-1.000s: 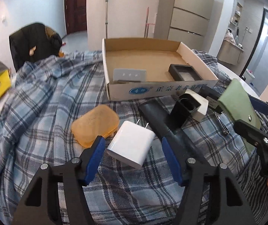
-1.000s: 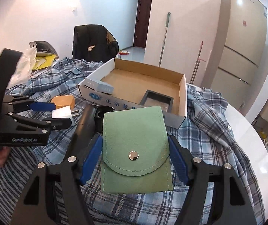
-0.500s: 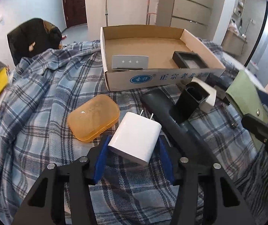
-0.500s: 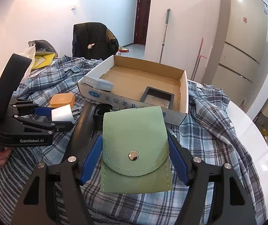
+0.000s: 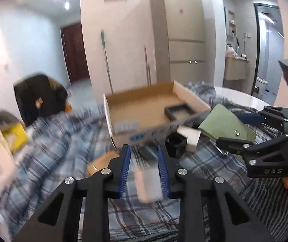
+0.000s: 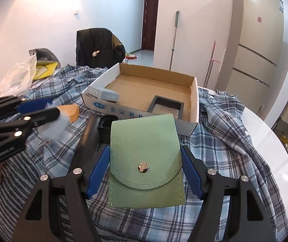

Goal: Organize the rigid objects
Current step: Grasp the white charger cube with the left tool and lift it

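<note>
My left gripper point(image 5: 144, 157) is shut on a white charger point(image 5: 148, 181), blurred by motion, and holds it above the plaid cloth; it also shows in the right wrist view point(image 6: 55, 126). My right gripper point(image 6: 146, 157) is shut on a green snap pouch point(image 6: 146, 157), seen also in the left wrist view point(image 5: 222, 123). A cardboard box point(image 6: 194, 92) lies ahead of both and holds a black tray point(image 6: 166, 106) and a grey pack point(image 6: 109, 95). An orange case point(image 6: 70, 111) lies on the cloth at the left.
A long black object with a black cup point(image 6: 105, 123) lies before the box, with a small white block point(image 5: 190, 137) beside it. A black jacket on a chair point(image 6: 99, 44) and a plastic bag point(image 6: 17, 76) stand at the left. The white table edge point(image 6: 275, 141) curves at the right.
My left gripper has lifted the white charger off the cloth and tilted up, so the view is blurred and the box looks farther. The right gripper with the pouch has hardly moved.
</note>
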A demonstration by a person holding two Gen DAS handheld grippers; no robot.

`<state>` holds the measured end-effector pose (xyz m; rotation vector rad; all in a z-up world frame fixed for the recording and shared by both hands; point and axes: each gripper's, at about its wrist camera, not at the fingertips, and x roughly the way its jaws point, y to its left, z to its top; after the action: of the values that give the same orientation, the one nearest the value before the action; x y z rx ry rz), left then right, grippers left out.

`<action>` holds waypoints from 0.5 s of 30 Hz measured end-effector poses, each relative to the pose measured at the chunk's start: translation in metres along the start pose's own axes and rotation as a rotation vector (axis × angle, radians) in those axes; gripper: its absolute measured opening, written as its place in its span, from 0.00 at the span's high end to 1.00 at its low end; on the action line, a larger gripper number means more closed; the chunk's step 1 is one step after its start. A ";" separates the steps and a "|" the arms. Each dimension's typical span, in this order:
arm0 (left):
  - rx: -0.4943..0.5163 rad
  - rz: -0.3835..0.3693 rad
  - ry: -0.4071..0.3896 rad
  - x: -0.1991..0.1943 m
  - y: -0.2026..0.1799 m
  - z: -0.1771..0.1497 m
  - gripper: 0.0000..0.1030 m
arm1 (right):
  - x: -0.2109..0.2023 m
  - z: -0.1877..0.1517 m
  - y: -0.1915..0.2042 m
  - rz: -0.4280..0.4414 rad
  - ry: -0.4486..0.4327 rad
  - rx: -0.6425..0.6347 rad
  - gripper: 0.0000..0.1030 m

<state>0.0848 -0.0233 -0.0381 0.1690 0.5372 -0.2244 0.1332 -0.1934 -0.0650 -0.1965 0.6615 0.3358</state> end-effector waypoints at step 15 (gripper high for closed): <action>-0.115 -0.082 0.235 0.039 0.023 -0.003 0.73 | 0.008 -0.001 -0.021 0.033 0.040 0.105 0.33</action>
<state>0.1220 -0.0074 -0.0588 0.0614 0.7900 -0.2547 0.1463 -0.2110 -0.0691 -0.0920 0.7206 0.3287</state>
